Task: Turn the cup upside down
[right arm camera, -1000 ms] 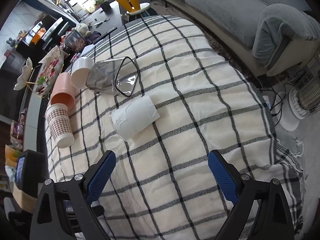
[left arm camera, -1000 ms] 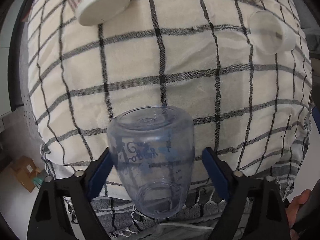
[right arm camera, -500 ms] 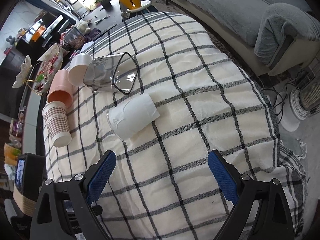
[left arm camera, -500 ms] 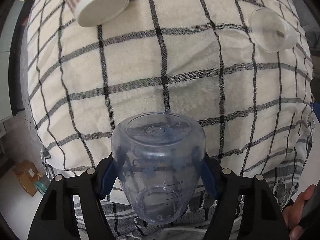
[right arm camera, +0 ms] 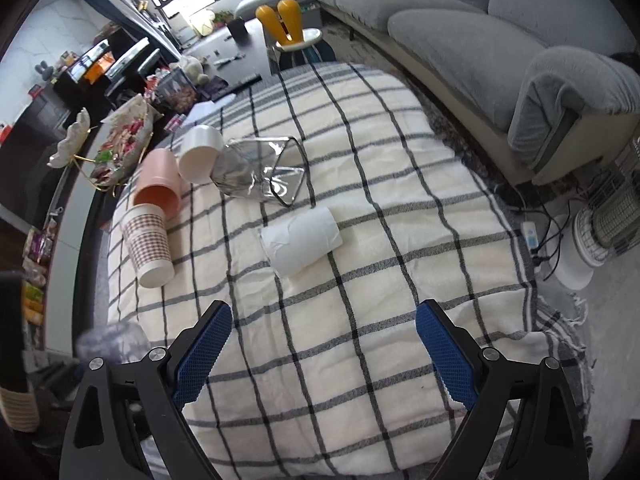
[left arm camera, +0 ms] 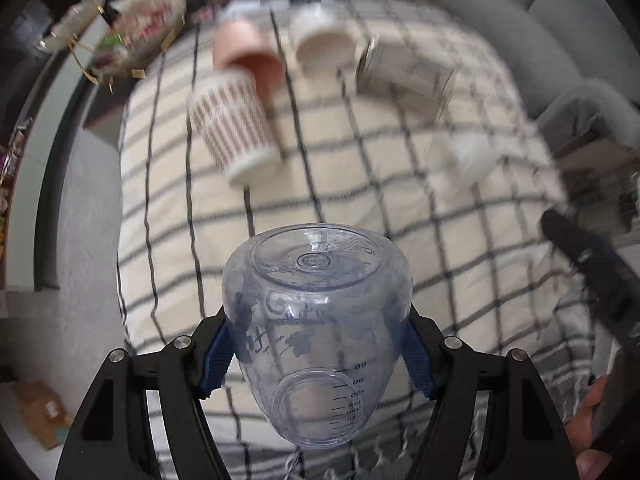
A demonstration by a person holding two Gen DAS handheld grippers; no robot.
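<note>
My left gripper (left arm camera: 316,350) is shut on a clear bluish plastic measuring cup (left arm camera: 316,332). The cup is held off the checked cloth (left arm camera: 360,200), its flat base pointing away from me and its mouth toward the camera. The same cup shows blurred at the lower left of the right wrist view (right arm camera: 112,346). My right gripper (right arm camera: 320,350) is open and empty above the near part of the cloth (right arm camera: 380,300).
Several cups lie on their sides on the cloth: a checked paper cup (right arm camera: 146,246), a pink cup (right arm camera: 158,186), a cream cup (right arm camera: 200,152), a clear angular glass (right arm camera: 260,176) and a white cup (right arm camera: 302,240). A grey sofa (right arm camera: 480,40) stands at the right.
My left gripper closed on the clear cup, lifted it and tilted up, so the far cups came into view. My right gripper stayed open and drew back slightly.
</note>
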